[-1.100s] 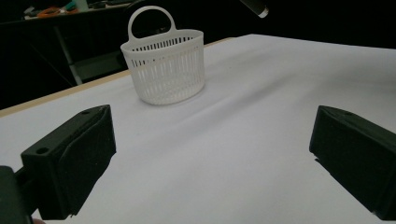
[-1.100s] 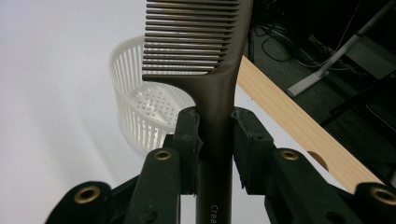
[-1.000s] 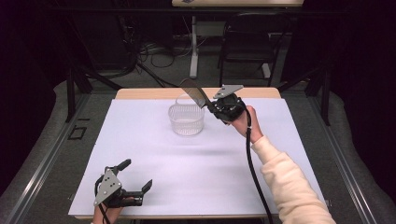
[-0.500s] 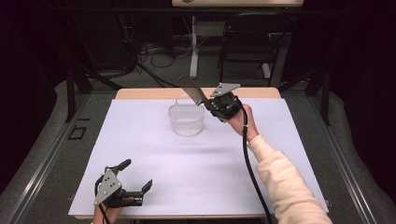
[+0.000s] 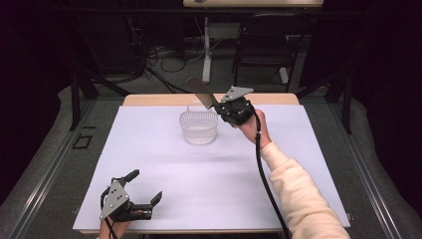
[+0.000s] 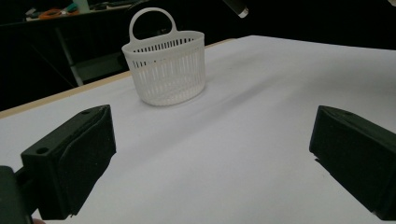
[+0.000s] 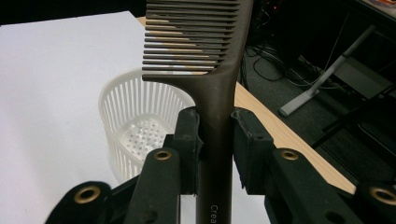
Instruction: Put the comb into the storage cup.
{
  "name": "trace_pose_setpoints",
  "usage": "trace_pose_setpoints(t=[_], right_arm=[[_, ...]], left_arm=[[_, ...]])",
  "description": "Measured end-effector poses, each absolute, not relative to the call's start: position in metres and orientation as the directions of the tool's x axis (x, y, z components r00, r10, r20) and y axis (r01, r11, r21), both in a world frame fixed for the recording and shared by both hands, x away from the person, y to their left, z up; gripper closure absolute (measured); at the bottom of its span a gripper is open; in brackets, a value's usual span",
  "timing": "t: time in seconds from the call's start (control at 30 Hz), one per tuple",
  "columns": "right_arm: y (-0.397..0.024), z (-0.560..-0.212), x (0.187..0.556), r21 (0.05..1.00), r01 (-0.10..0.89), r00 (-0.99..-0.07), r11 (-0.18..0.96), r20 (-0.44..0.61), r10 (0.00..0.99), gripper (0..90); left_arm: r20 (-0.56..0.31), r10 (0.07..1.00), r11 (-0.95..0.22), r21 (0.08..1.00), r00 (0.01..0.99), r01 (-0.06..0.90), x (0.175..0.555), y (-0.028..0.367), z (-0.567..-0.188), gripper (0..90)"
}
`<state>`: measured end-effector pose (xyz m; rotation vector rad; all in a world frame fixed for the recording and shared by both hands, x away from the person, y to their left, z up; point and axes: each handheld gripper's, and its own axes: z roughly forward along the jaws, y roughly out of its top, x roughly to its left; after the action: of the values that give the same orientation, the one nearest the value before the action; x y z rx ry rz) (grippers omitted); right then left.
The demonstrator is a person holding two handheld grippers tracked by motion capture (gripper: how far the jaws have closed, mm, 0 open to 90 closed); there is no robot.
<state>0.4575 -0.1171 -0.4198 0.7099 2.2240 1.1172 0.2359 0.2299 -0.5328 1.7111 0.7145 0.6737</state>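
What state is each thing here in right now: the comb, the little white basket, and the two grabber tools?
comb: clamped by its handle, held in the air by the basket
basket: upright on the table, empty
right gripper: shut on the comb
left gripper: open, holding nothing, low over the white table

Matt dark plastic comb, white slotted plastic basket, smooth white sheet w/ wood table edge.
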Motion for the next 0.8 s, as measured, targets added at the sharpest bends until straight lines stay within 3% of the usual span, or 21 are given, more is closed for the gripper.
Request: trace_pose_setpoints(t=[0.8], right_arm=[[-0.099,-0.409,0.463,0.839,0.159,-0.711,0.521,-0.269,0.65,72.8]], left_arm=[[0.082,0.748,-0.212,0.97,0.659,0.12,0.237,0.23,-0.533,0.5]])
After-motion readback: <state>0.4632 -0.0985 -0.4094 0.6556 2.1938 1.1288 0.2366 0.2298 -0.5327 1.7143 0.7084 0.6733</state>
